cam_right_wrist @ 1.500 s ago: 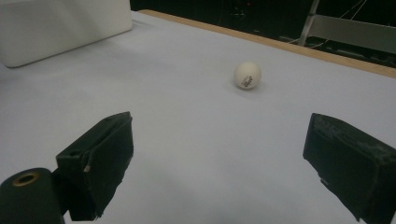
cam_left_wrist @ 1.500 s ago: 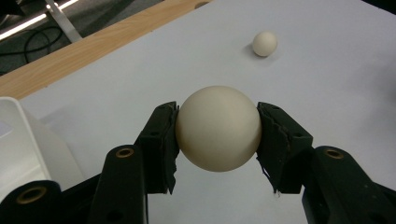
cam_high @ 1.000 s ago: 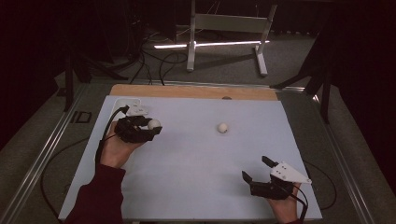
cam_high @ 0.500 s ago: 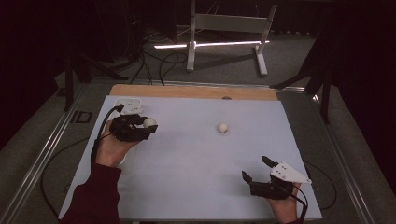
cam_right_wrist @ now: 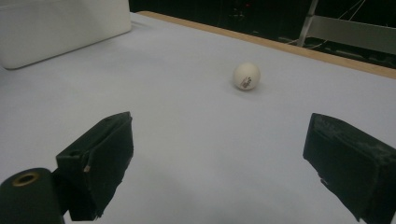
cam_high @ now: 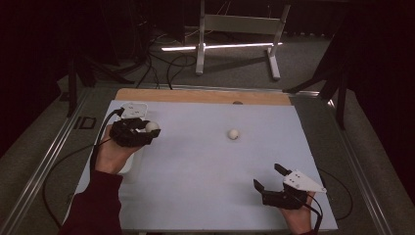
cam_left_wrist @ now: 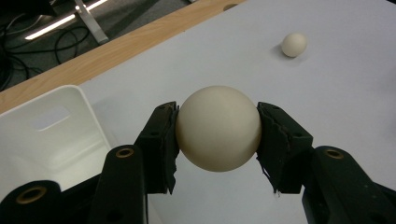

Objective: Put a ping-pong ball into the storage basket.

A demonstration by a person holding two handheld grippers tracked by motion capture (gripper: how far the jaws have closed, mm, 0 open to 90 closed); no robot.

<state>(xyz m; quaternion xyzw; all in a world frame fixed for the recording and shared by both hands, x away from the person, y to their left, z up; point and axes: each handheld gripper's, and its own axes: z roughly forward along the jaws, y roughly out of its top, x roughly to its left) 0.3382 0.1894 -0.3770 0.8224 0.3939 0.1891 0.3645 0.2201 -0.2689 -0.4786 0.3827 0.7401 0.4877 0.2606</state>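
Observation:
My left gripper (cam_high: 148,131) is shut on a cream ball (cam_left_wrist: 218,128), whose sides are pressed by both black pads. It holds the ball (cam_high: 152,126) above the left part of the pale mat (cam_high: 195,166), just beside a white bin (cam_left_wrist: 46,135). A second cream ball (cam_high: 234,133) lies loose on the mat's middle, also seen small at upper right (cam_left_wrist: 294,44) in the left gripper view. My right gripper (cam_high: 267,176) rests near the front right, open, jaws wide with nothing between them. It points at the loose ball (cam_right_wrist: 246,76).
The white bin (cam_high: 131,164) sits partly under the left hand; its wall (cam_right_wrist: 60,28) shows far off in the right gripper view. A wooden strip (cam_high: 195,96) edges the mat's far side. Cables trail off both sides of the table.
The left gripper has drifted a little to the left with the ball, closer to the bin. The right gripper and the loose ball have stayed put.

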